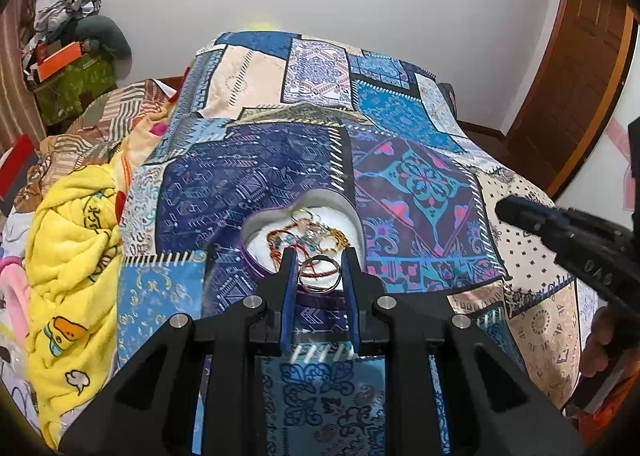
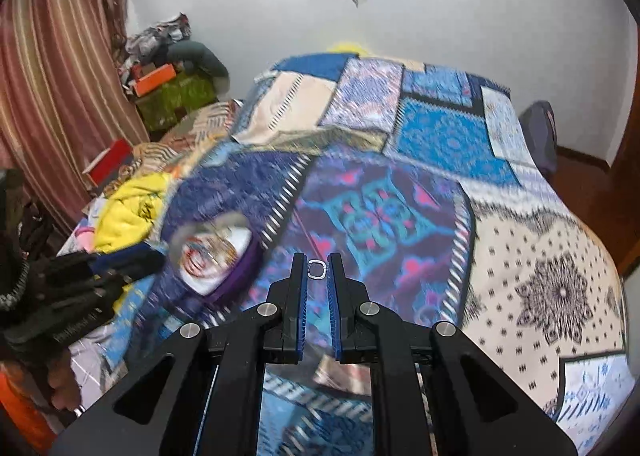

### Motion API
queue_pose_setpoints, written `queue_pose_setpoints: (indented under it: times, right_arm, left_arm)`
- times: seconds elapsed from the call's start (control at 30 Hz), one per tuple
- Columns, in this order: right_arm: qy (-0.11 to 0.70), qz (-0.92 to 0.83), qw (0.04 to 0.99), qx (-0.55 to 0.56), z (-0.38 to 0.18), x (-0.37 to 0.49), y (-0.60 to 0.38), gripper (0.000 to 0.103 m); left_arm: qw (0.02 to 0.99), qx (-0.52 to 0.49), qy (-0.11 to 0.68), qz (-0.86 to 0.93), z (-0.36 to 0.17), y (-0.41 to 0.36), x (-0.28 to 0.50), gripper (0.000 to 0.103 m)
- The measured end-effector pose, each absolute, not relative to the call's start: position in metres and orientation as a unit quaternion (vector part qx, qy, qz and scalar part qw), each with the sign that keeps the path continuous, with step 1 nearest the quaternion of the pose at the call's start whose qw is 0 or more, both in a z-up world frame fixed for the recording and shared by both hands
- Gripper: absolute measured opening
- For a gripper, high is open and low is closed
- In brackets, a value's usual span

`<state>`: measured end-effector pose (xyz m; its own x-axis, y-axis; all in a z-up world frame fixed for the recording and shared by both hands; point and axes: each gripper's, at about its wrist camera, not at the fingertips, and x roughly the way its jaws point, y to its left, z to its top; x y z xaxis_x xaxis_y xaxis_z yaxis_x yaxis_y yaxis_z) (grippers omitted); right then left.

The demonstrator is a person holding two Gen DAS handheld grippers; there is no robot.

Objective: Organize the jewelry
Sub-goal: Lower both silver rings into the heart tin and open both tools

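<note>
Trouble could come from two small shiny things slipping. We hold a round silver metal bangle (image 1: pixel 319 273) pinched between the blue pads of our left gripper (image 1: pixel 319 270), and it hangs right over the near edge of the heart-shaped purple box with the white lining (image 1: pixel 256 262). That box sits on the blue patchwork bed cover (image 1: pixel 248 172) and already has a tangle of gold chains and red thread bracelets (image 1: pixel 316 234) inside. Our right gripper (image 2: pixel 318 270) is squeezing a tiny silver ring-like piece (image 2: pixel 317 269) by its sides, over the bed cover, a little way to the right of the box. We think the bangle could slide out, because only its thin rim touches the pads, and then it could bump the box edge and roll off onto the soft cover. The tiny piece looks even easier to lose; if it drops, the busy pattern would hide it. The right view is blurry, so the hand may be moving fast, and a quick swing could shake it loose. The chains could also snag the bangle.
</note>
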<state>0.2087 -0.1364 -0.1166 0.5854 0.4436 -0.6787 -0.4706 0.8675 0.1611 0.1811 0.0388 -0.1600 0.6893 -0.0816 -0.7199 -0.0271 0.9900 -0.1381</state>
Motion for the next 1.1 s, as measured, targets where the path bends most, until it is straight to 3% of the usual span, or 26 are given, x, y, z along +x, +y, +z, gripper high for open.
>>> queue_pose_setpoints:
  times: [0.57,1.1]
  right_arm:
    - [0.372,0.319,0.871,-0.026,-0.121,0.225,-0.073,0.009]
    - [0.428,0.347,0.834,-0.041,-0.153,0.250,-0.035,0.009]
  left_arm:
    - [0.915,-0.069,0.398,-0.012,-0.174,0.054,0.207,0.021]
    - [0.911,-0.078,0.404,-0.010,-0.192,0.072,0.228,0.021]
